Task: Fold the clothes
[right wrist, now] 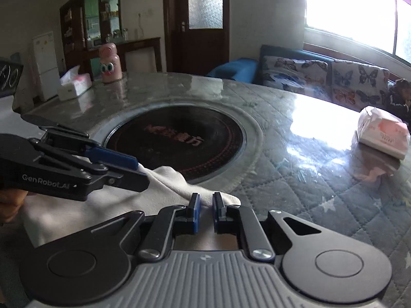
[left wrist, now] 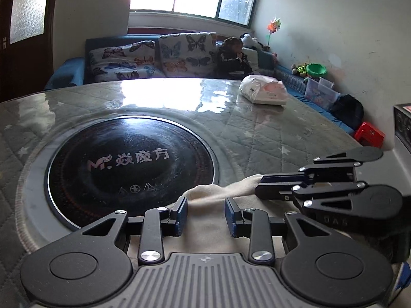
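Left wrist view: left gripper (left wrist: pixel 205 214) has its jaws apart, nothing clamped. Cream garment (left wrist: pixel 218 220) lies flat on the table under and between the blue pads (left wrist: pixel 183 214), its rounded far edge just ahead of the fingertips. Right gripper (left wrist: pixel 264 186) comes in from the right, just beside the left one, tips on the garment's far edge; from this angle its fingers look close together, gap not readable. Black round cooktop (left wrist: pixel 131 169), set into the quilted glass-topped table (left wrist: pixel 269 138), sits ahead-left of the left gripper, garment edge touching its rim. White-pink tissue pack (left wrist: pixel 263 89) well ahead to the right.

Right wrist view: right gripper (right wrist: pixel 206 211) narrowly parted, a fold of the cream garment (right wrist: pixel 167 179) between the pads; whether they actually pinch it, cannot tell. Left gripper (right wrist: pixel 140 170) enters from the left, tips resting on the cloth, jaw state unclear here. Cooktop (right wrist: pixel 177 141) directly ahead, garment overlapping its near rim. Tissue pack (right wrist: pixel 382 133) far right. Pink pig bottle (right wrist: pixel 110 63) and a tissue box (right wrist: pixel 74 86) well ahead-left.
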`<state>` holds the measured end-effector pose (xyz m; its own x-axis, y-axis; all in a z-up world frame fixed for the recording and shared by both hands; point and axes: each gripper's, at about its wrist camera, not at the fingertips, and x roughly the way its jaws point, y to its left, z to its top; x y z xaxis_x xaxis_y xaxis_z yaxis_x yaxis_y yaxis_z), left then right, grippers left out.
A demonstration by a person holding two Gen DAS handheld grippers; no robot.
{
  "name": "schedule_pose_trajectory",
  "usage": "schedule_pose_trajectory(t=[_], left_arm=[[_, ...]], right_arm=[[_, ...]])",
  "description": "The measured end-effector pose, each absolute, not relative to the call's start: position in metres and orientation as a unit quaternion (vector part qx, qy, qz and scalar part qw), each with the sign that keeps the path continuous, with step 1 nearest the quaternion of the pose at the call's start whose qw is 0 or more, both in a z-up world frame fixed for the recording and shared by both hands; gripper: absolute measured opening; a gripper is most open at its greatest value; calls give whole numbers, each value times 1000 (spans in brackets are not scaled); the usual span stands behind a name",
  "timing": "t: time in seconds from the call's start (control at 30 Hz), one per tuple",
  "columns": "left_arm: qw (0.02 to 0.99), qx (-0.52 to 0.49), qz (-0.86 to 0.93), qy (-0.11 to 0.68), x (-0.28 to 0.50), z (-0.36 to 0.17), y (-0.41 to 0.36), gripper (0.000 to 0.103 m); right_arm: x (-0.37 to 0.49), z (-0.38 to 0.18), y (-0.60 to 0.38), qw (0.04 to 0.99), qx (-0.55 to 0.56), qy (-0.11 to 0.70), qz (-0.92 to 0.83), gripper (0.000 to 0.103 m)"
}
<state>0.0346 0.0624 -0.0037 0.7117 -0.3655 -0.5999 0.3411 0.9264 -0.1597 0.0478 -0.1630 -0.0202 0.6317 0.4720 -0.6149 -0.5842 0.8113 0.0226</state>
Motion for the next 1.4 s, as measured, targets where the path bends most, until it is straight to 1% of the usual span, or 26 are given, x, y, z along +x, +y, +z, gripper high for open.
schedule_pose_trajectory(t=[0.27,0.43,0.53,0.7,0.93,1.13,1.27,1.4], left_arm=[[926,-21,-188,327,41,-5,57,34],[927,-22,-189,323,40,-2,55,34],[929,-17,-195,314,26,7,56,34],[930,-11,-202,306,-8,12,60,35],[931,1,-192,309,-57,-4,59,34],[935,-8,-170,310,-67,-15,68,33],[940,-6,-164,299,-72,-9,71,33],[938,-9,-160,307,-72,-16,74,34]], right_arm=[[33,-10,-165,901,-98,299,297,10],[2,0,-164,894,-114,290,323,11],[-16,1,-163,889,-123,287,336,18],[-41,-3,-161,884,-130,280,350,19],[-68,-10,-163,884,-131,276,355,19],[-80,-17,-171,885,-137,280,346,19],[-85,-12,-187,895,-120,279,325,19],[-84,-11,-204,904,-104,284,301,20]])
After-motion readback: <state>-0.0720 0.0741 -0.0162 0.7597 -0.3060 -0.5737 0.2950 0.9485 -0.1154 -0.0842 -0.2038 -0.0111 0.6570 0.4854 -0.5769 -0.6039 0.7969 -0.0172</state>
